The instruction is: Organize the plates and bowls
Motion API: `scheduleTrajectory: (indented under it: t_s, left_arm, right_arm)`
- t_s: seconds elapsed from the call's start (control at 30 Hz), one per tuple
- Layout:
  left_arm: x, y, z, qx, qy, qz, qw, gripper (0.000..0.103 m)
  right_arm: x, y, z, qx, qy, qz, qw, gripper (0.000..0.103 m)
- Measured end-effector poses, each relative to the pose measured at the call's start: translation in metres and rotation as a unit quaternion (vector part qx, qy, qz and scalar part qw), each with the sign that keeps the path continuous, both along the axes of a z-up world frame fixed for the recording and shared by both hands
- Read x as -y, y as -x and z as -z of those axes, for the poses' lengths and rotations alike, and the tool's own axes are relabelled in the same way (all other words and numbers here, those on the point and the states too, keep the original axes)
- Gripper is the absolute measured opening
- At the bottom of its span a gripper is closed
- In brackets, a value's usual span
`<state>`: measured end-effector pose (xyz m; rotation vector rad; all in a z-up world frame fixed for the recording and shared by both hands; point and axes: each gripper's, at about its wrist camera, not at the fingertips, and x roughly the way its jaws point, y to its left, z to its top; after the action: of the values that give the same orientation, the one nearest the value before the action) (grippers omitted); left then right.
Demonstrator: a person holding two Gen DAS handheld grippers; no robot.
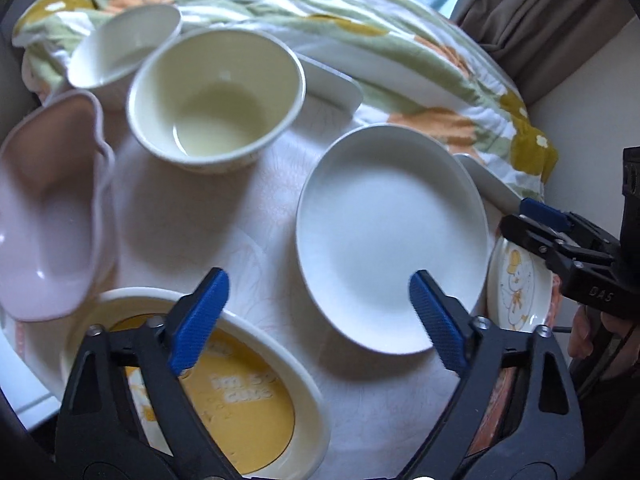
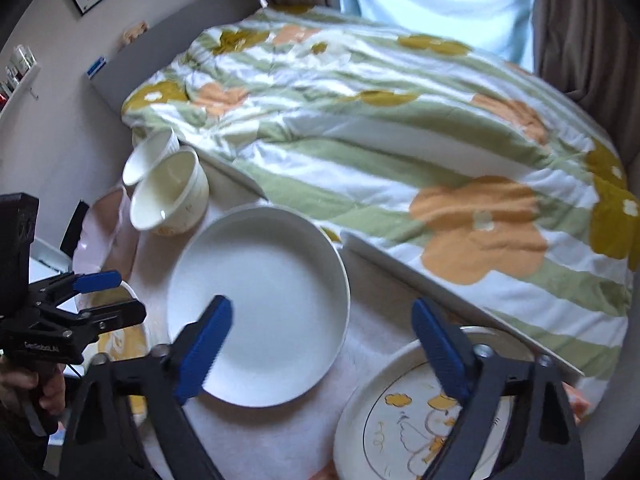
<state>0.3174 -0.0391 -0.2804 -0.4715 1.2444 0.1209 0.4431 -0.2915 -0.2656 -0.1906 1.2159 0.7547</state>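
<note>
A white deep plate (image 1: 392,240) lies mid-table, also in the right wrist view (image 2: 260,304). A cream bowl (image 1: 216,100) and a white bowl (image 1: 124,44) stand behind it. A pink bowl (image 1: 44,216) sits at the left. A yellow-bottomed oval dish (image 1: 248,400) lies under my left gripper (image 1: 316,324), which is open and empty. A cartoon plate (image 2: 404,420) lies under my right gripper (image 2: 324,348), also open and empty. The right gripper also shows in the left wrist view (image 1: 524,218).
A flowered quilt (image 2: 400,140) covers the bed behind the table. White flat trays (image 1: 336,80) lie along the table's far edge. Curtains (image 2: 580,20) hang at the back right.
</note>
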Motion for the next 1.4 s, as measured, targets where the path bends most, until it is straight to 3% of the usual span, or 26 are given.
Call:
scheduleTrajectory:
  t_s: [0.13,0.23,0.3,0.43,0.47,0.53,0.57,0.73,0.97,1.4]
  left_arm:
    - [0.006,-0.004,0.021,-0.013,0.0,-0.011,0.9999,0.075]
    - [0.004,-0.003,0.031,-0.017,0.008,-0.024,0.9995,0.058]
    - [0.003,-0.003,0.036,-0.021,0.011,-0.028,0.9993,0.052]
    - [0.006,-0.006,0.039,-0.019,0.009,-0.028,0.9994,0.047]
    - [0.006,-0.007,0.04,-0.02,0.009,-0.028,0.9994,0.043]
    - [0.006,-0.008,0.041,-0.026,0.005,-0.028,0.9993,0.023]
    - [0.007,-0.008,0.042,-0.026,0.002,-0.028,0.9993,0.021]
    - [0.008,-0.009,0.041,-0.02,-0.005,-0.032,0.9993,0.02]
    - [0.017,-0.006,0.029,-0.001,-0.045,-0.017,0.9988,0.02]
    - [0.017,0.011,-0.022,0.039,-0.075,-0.003,0.9965,0.02]
  right_arm:
    - [-0.003,-0.007,0.03,-0.035,0.004,-0.02,0.999,0.057]
    - [-0.005,-0.009,0.04,-0.044,0.009,-0.034,0.998,0.045]
    - [-0.006,-0.01,0.044,-0.048,0.008,-0.041,0.998,0.034]
    - [-0.006,-0.009,0.048,-0.044,0.014,-0.051,0.998,0.029]
    - [-0.007,-0.009,0.049,-0.046,0.013,-0.053,0.997,0.026]
    - [-0.005,-0.01,0.05,-0.05,0.009,-0.055,0.997,0.022]
    - [-0.005,-0.009,0.051,-0.049,0.01,-0.057,0.997,0.021]
    - [-0.003,-0.011,0.052,-0.043,0.009,-0.06,0.997,0.016]
    - [-0.005,-0.007,0.05,-0.028,0.01,-0.068,0.997,0.015]
    - [-0.004,0.014,0.007,0.004,-0.007,-0.057,0.998,0.015]
